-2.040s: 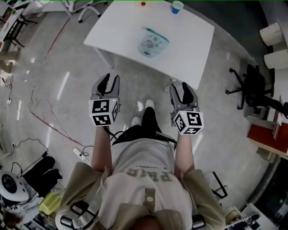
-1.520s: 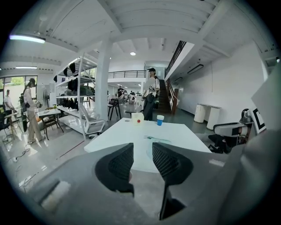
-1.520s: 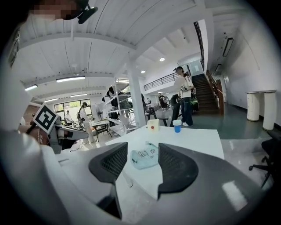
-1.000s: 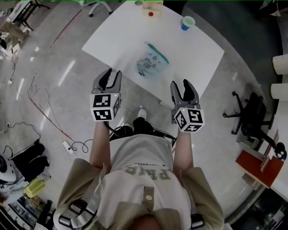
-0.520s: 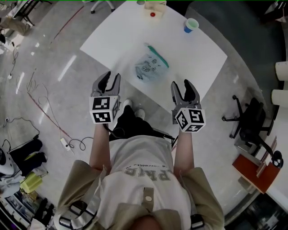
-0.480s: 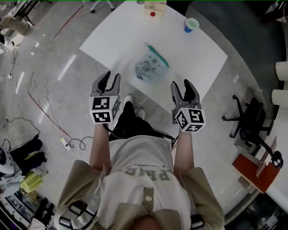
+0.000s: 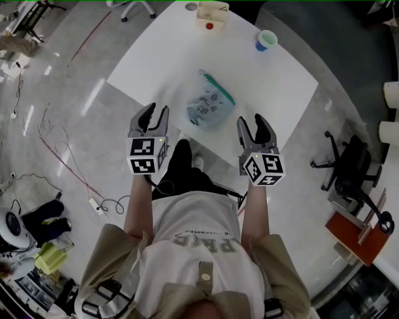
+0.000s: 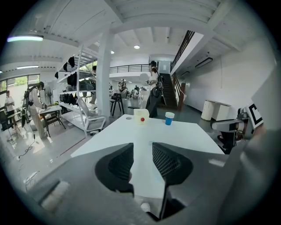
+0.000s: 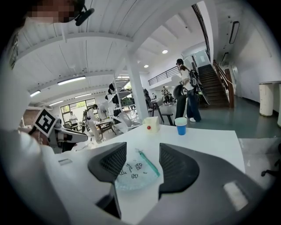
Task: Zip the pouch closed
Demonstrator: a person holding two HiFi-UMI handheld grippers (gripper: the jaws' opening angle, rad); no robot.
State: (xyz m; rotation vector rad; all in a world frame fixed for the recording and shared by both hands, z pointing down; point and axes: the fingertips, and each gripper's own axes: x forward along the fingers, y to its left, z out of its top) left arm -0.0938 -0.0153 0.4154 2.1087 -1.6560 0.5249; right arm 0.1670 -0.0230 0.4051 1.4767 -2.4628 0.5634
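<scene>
A clear pouch (image 7: 208, 107) with small printed figures and a teal zip strip along its far edge lies flat on the white table (image 7: 162, 59), near the front edge. In the right gripper view the pouch (image 9: 135, 175) shows between the jaws, farther off on the tabletop. My left gripper (image 7: 153, 116) hovers at the table's near edge, left of the pouch, open and empty. My right gripper (image 7: 255, 126) hovers at the near edge to the pouch's right, also open with nothing in it. The left gripper (image 8: 142, 159) looks over bare tabletop.
At the table's far side stand a blue-and-white paper cup (image 7: 265, 40) and a small cream box with a red dot (image 7: 209, 15). An office chair (image 7: 350, 163) is on the floor at the right. Cables (image 7: 106, 202) lie on the floor at the left.
Both grippers have come closer to the table's near edge, and the table and pouch now sit lower in the head view. The jaws stay open.
</scene>
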